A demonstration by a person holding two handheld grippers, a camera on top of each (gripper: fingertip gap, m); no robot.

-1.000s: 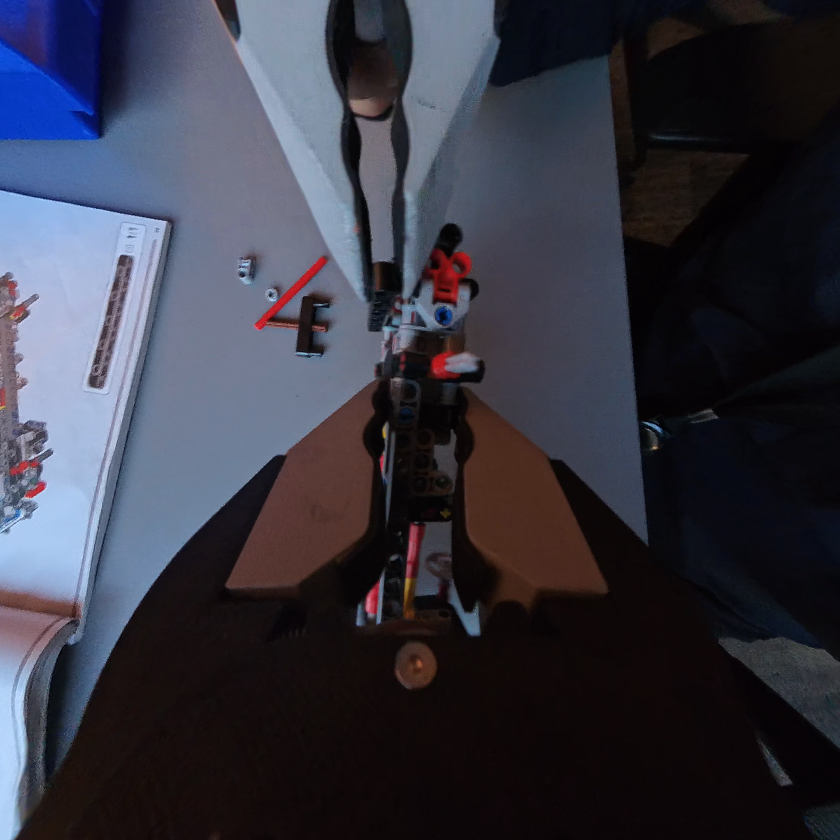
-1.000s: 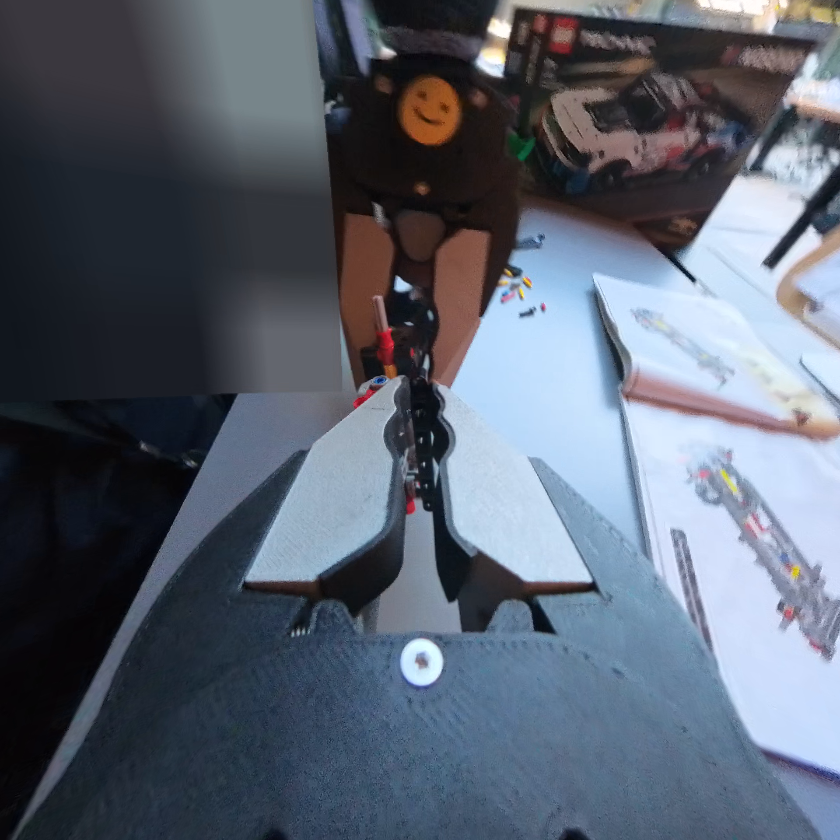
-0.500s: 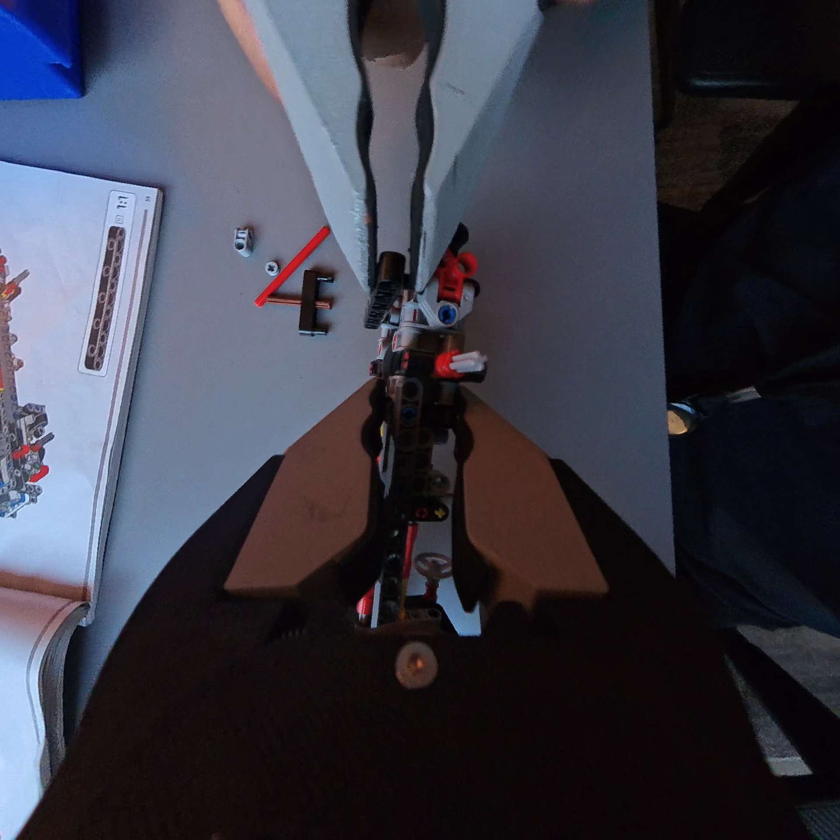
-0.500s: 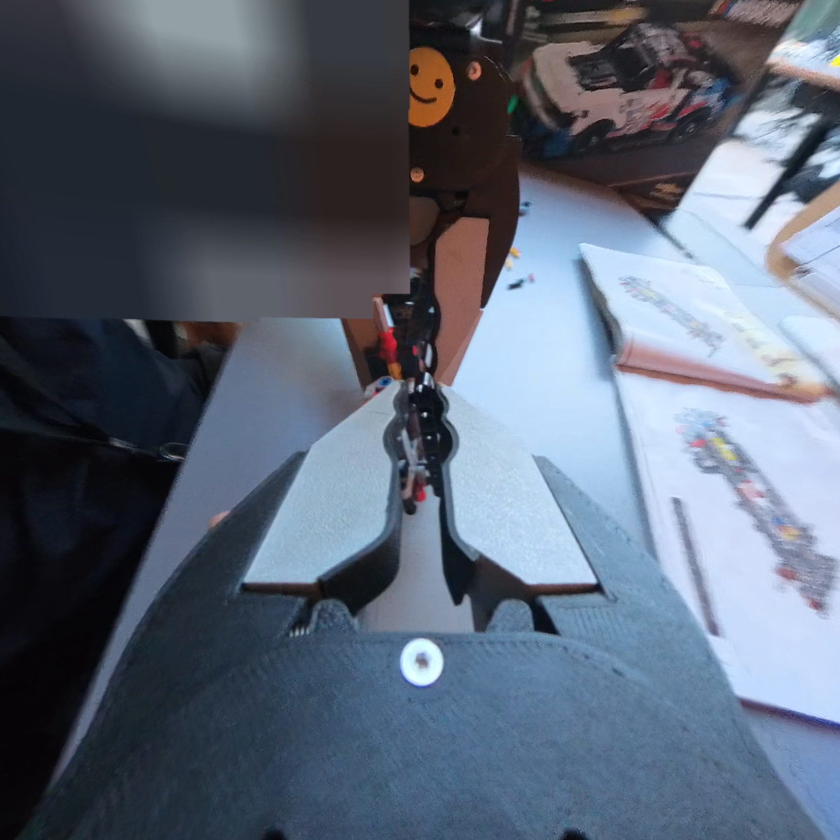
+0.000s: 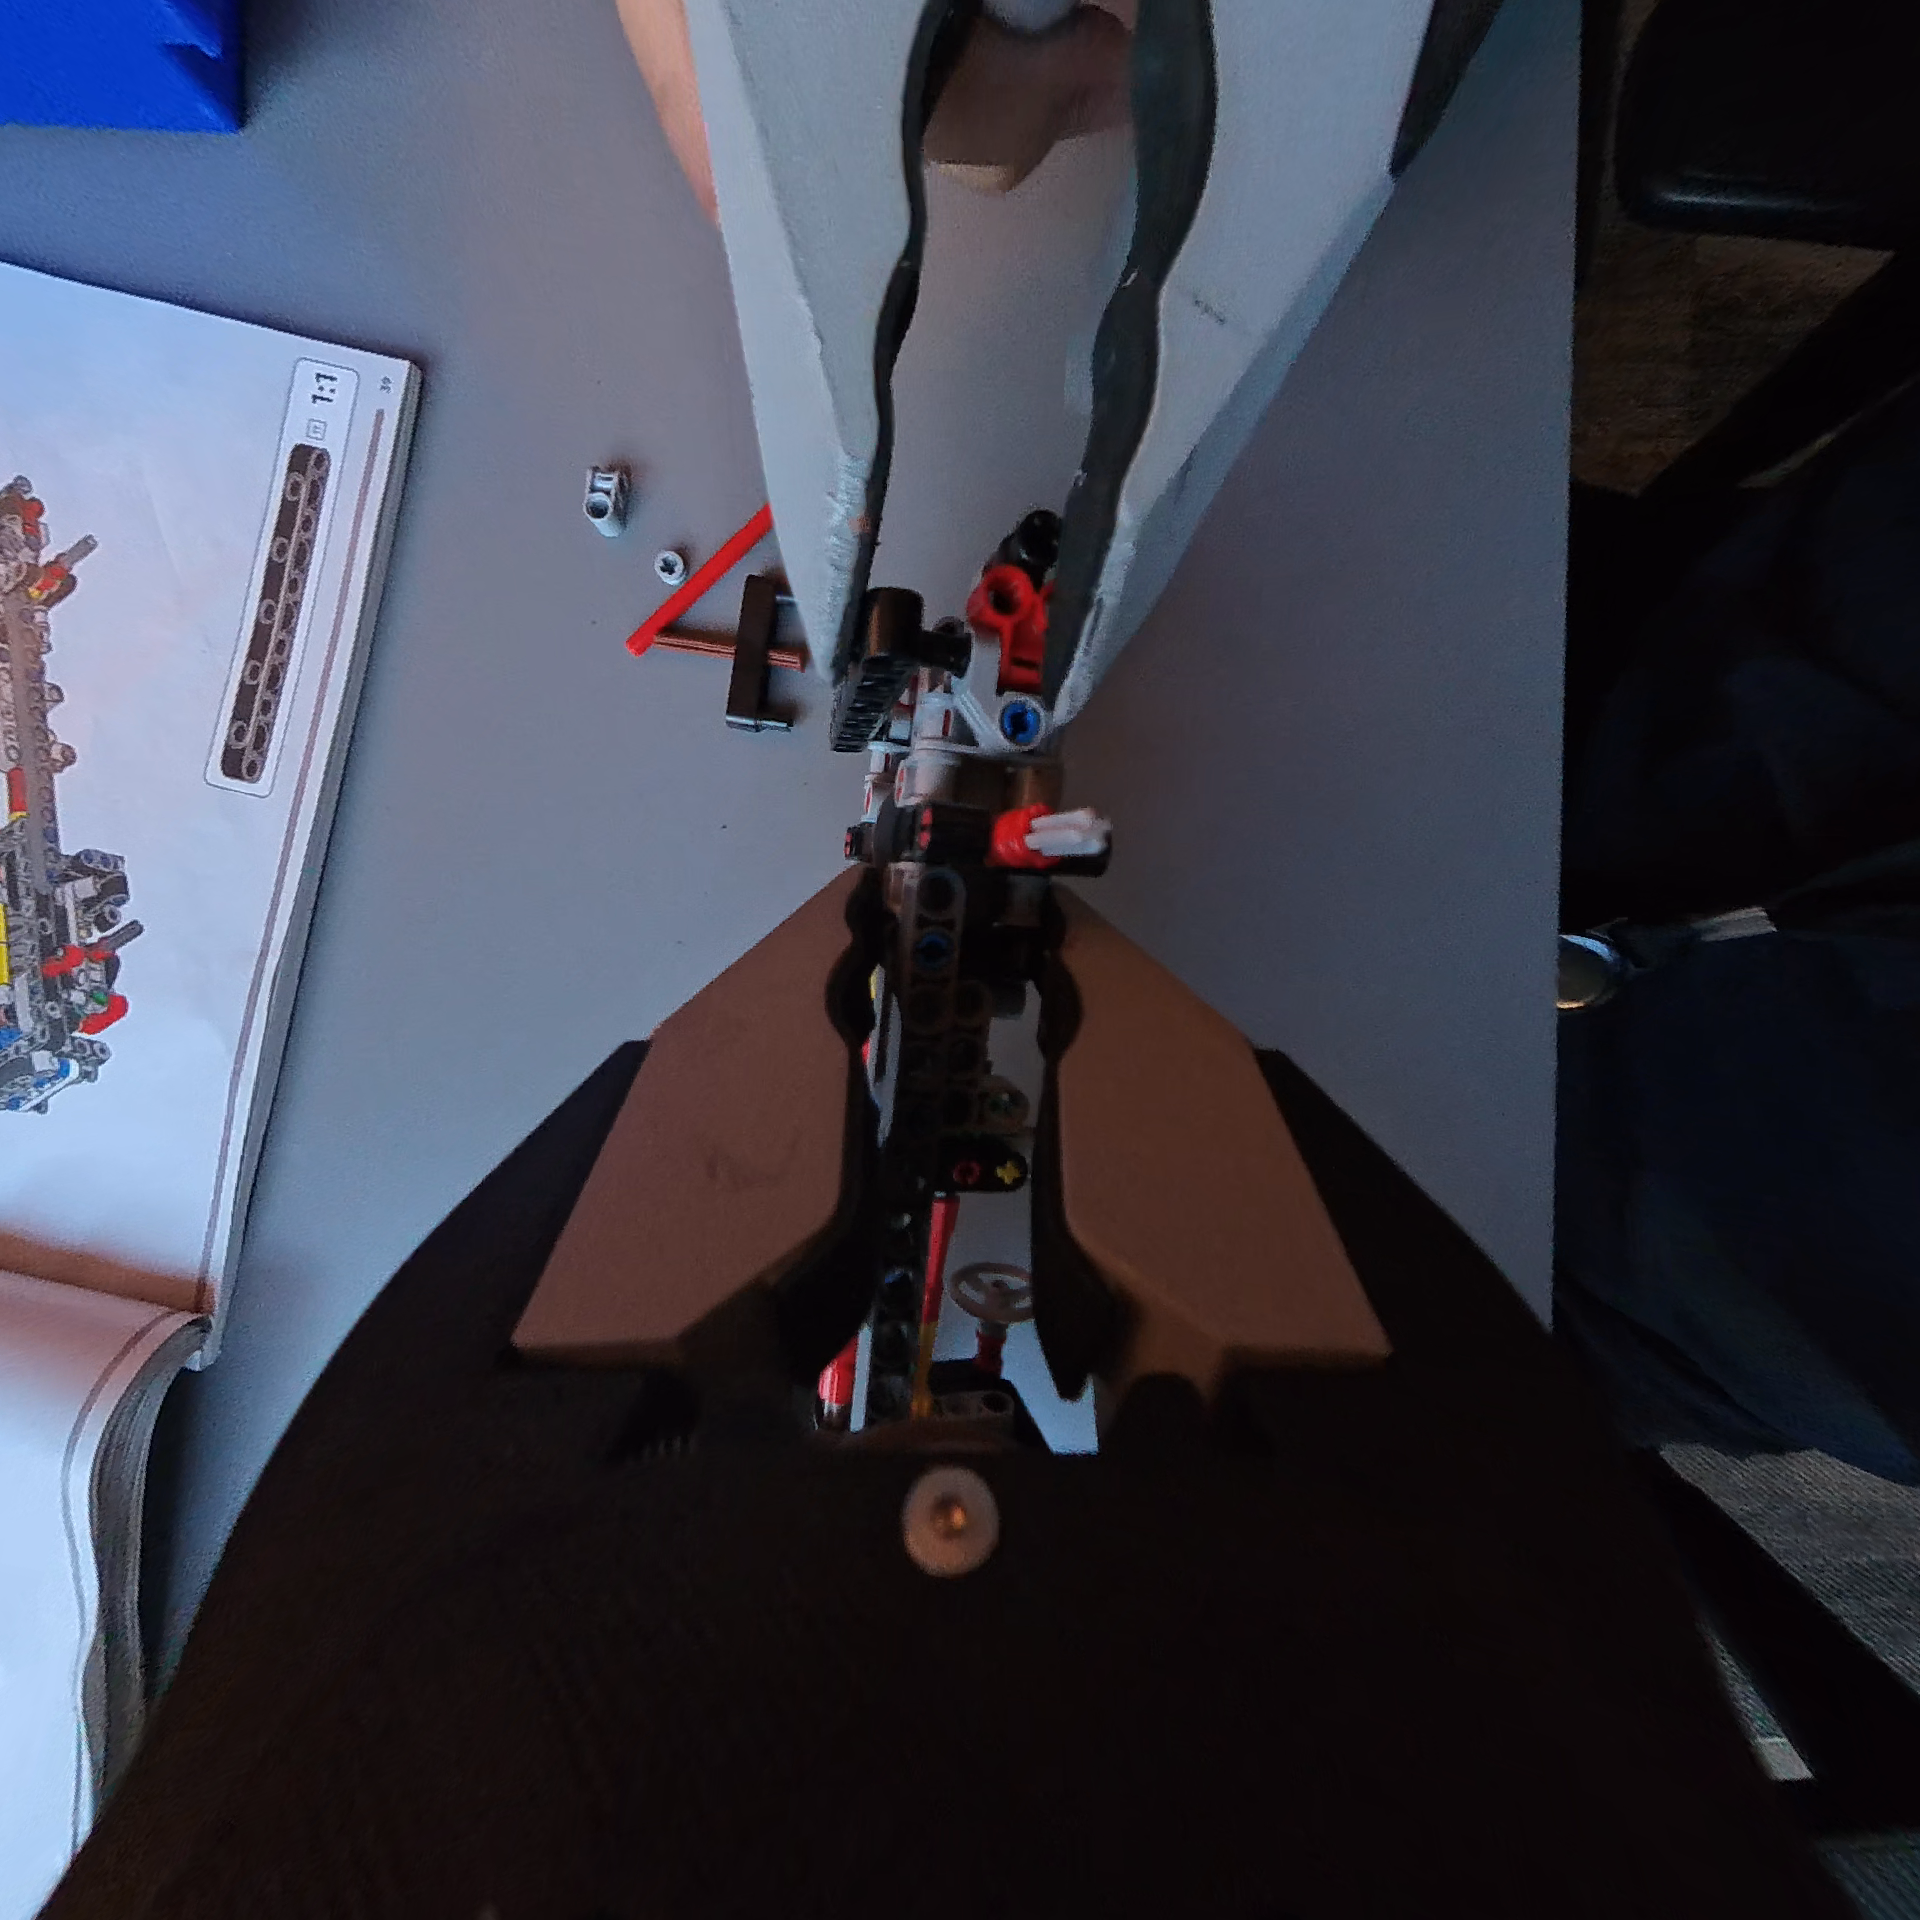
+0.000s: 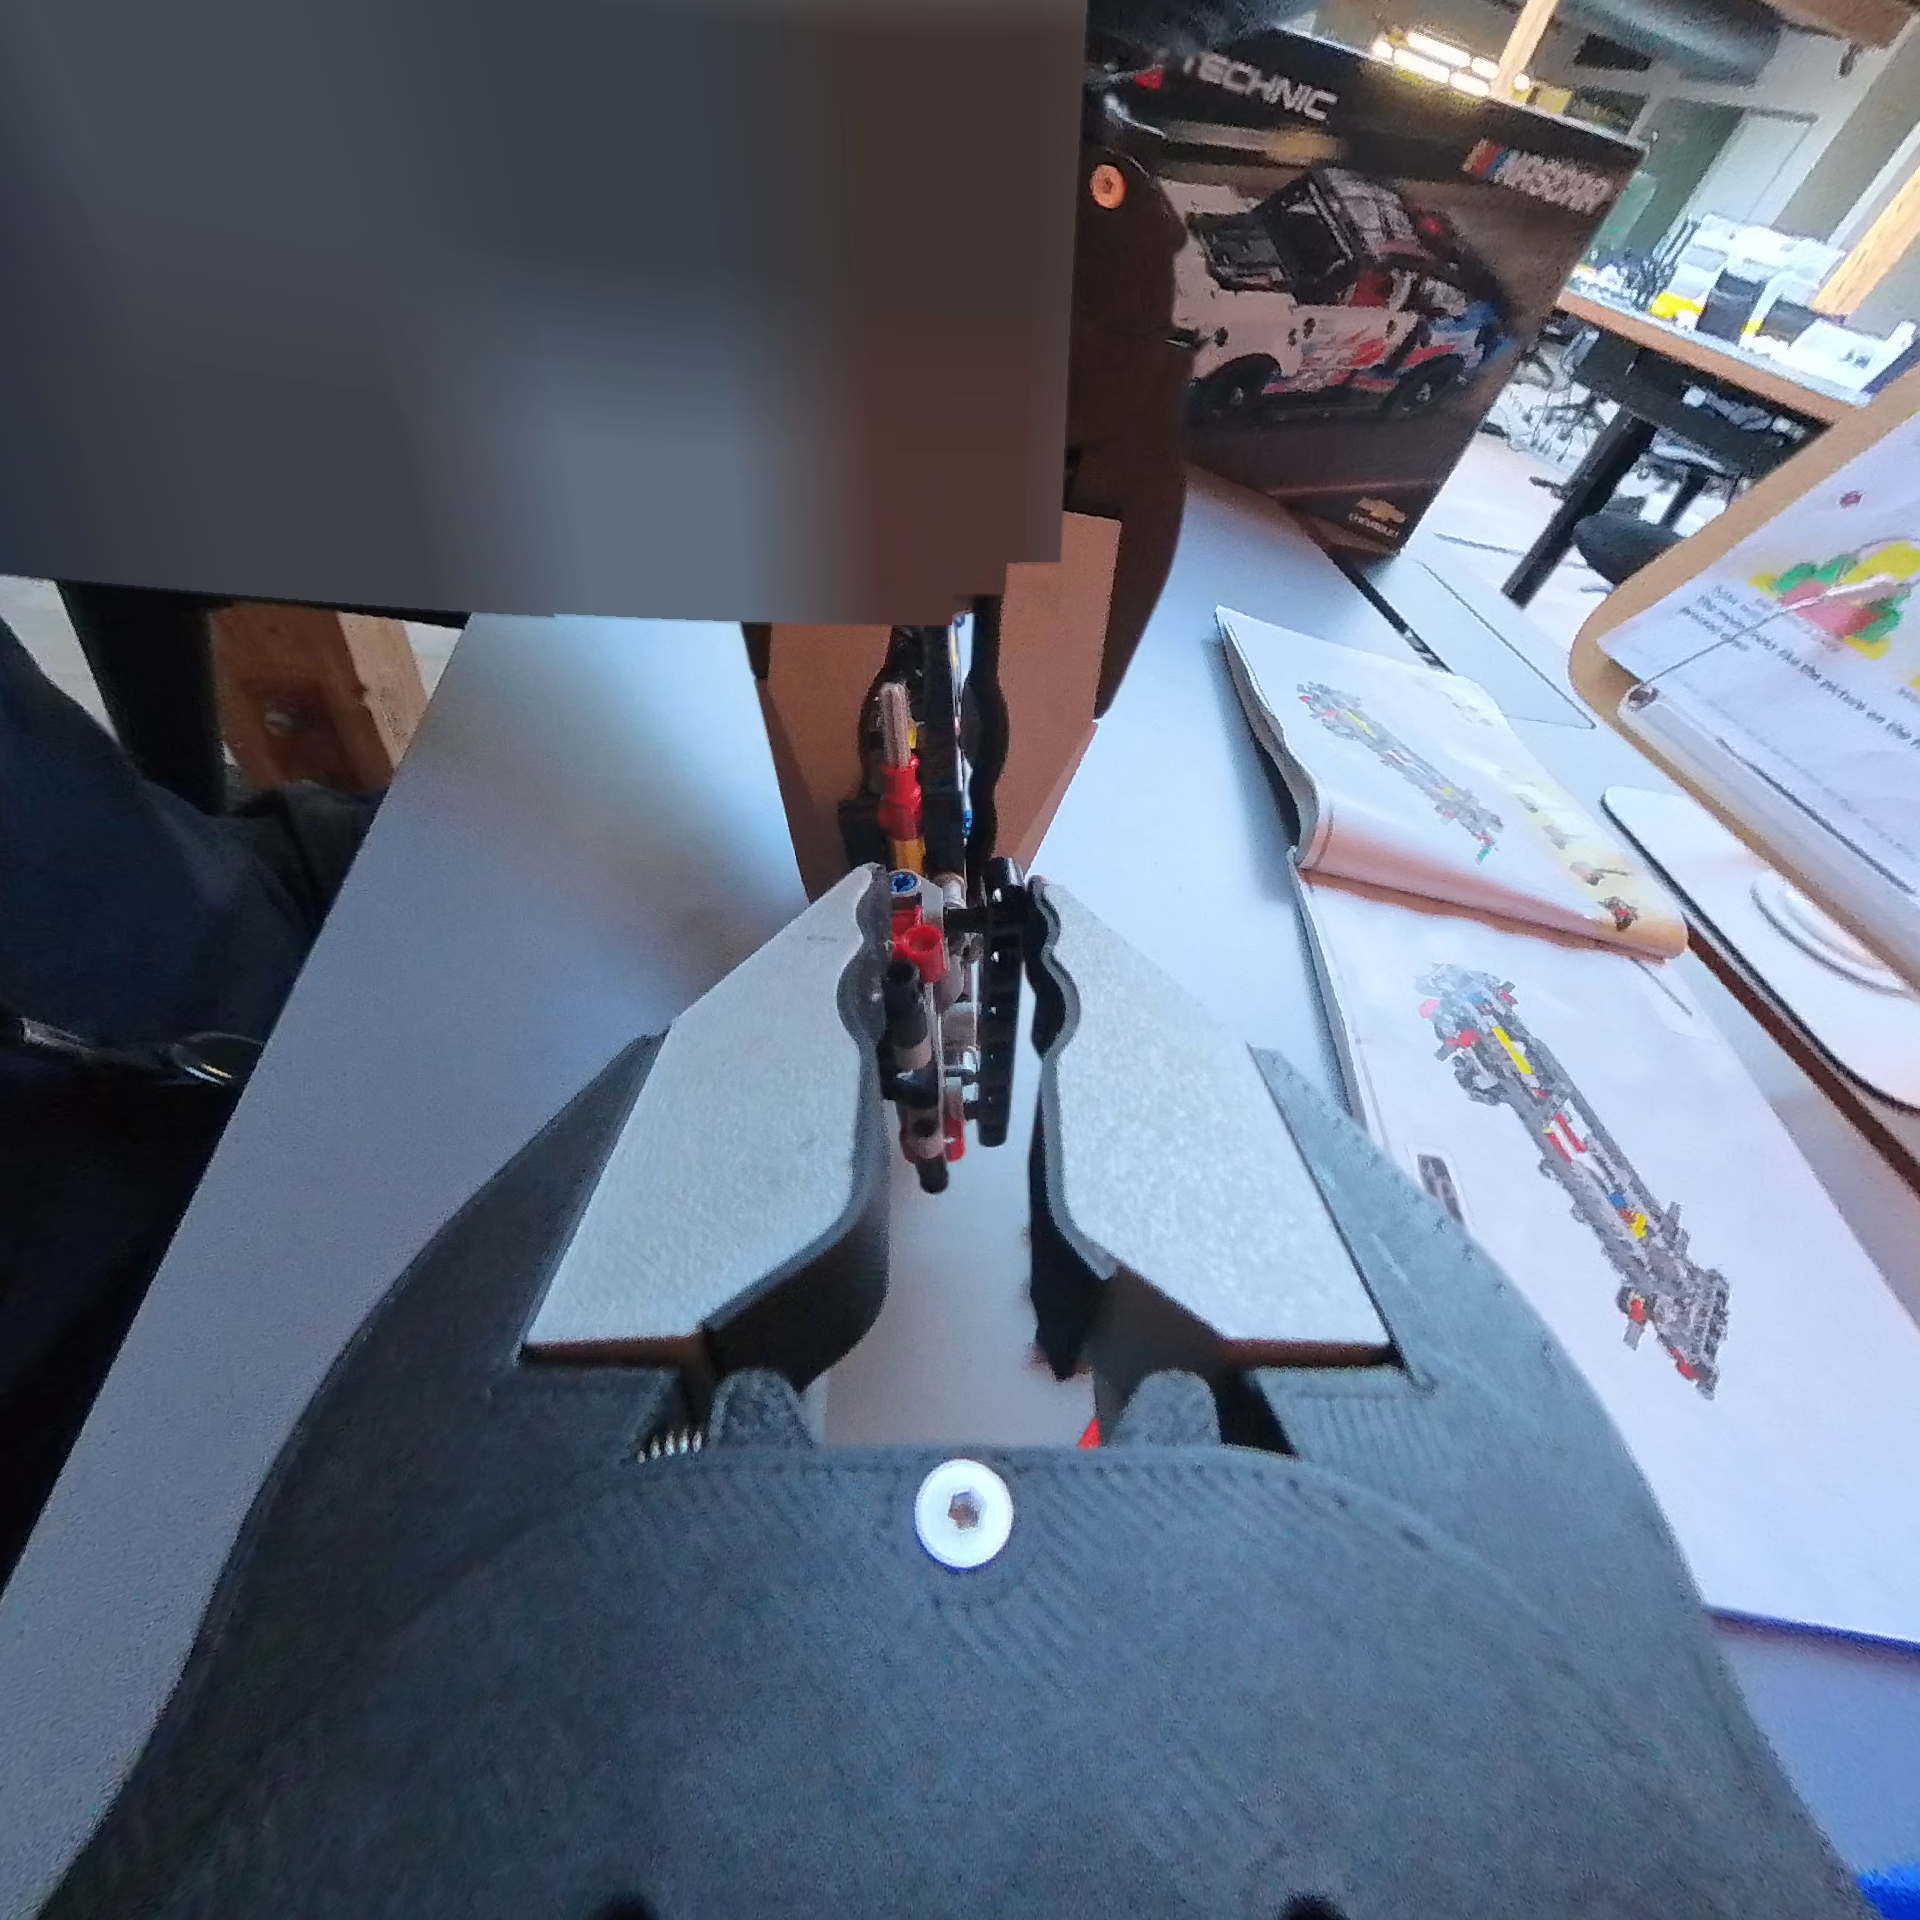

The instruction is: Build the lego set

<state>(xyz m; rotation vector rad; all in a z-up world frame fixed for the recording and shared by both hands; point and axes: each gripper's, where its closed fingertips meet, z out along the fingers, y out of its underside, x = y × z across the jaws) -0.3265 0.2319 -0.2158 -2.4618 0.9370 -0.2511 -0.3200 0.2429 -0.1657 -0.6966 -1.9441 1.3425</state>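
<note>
Open white instruction booklet [image 5: 156, 727] lies left on grey table [image 5: 520, 935], loose small black and red parts [image 5: 727, 644] beside it. Left gripper [image 5: 951, 914], brown fingers, clenched on long black-and-red brick assembly [image 5: 935, 1039], steadying it, seemingly. Right gripper [image 6: 961, 914], grey fingers, spread around assembly far end, pads near, contact unclear.

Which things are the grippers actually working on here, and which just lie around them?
In hand: brick assembly, clamped in left gripper, its far end between right gripper fingers.
Lying about: loose small parts, open instruction booklet, set box, blue object.
</note>
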